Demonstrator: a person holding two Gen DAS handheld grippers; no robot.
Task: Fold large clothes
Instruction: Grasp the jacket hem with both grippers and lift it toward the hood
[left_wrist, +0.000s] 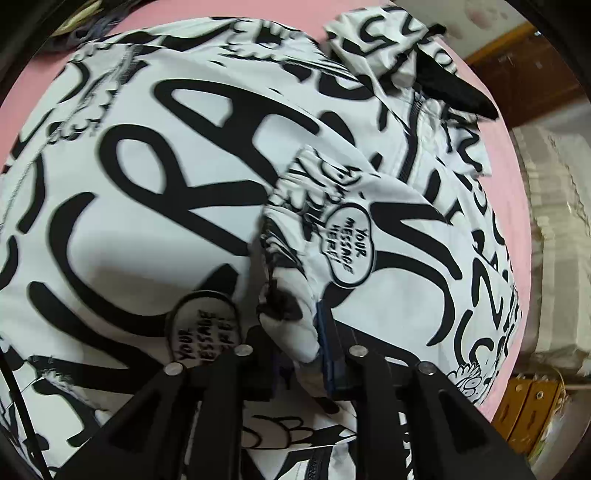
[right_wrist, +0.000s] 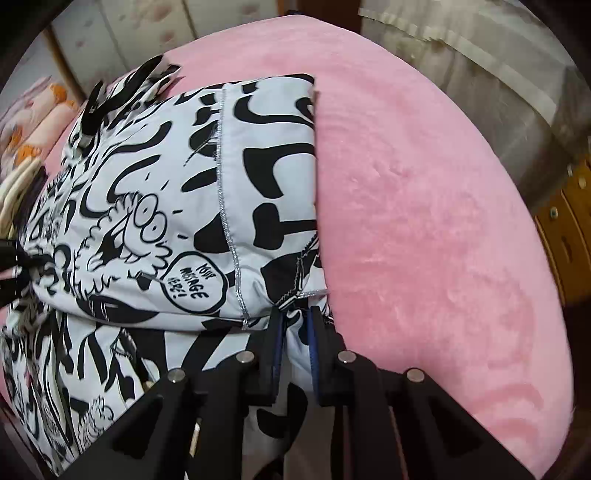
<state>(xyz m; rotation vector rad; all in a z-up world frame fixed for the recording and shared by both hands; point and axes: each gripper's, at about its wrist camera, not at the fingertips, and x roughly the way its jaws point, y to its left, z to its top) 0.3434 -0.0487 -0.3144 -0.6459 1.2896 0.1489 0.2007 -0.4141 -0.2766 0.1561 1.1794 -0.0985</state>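
Through my left wrist camera, I am looking steeply down on the large white garment printed with black graffiti lettering and cartoons, which is lying spread over the pink fleecy bed cover. My left gripper is standing with its jaws a little apart, and a bunched fold of the printed cloth is sitting between them, lying against the blue-padded finger on the right; I cannot tell whether the pads are pressing on it. A black fabric piece is lying at the garment's far edge. Wooden furniture is showing past the bed's edge.

Through my right wrist camera, my right gripper is pinching a narrow fold of the same garment between its nearly closed blue-lined pads, at the corner where a silver-stitched seam is ending. The garment is lying folded over itself on the left part of the pink cover, its right edge running straight up from my jaws.
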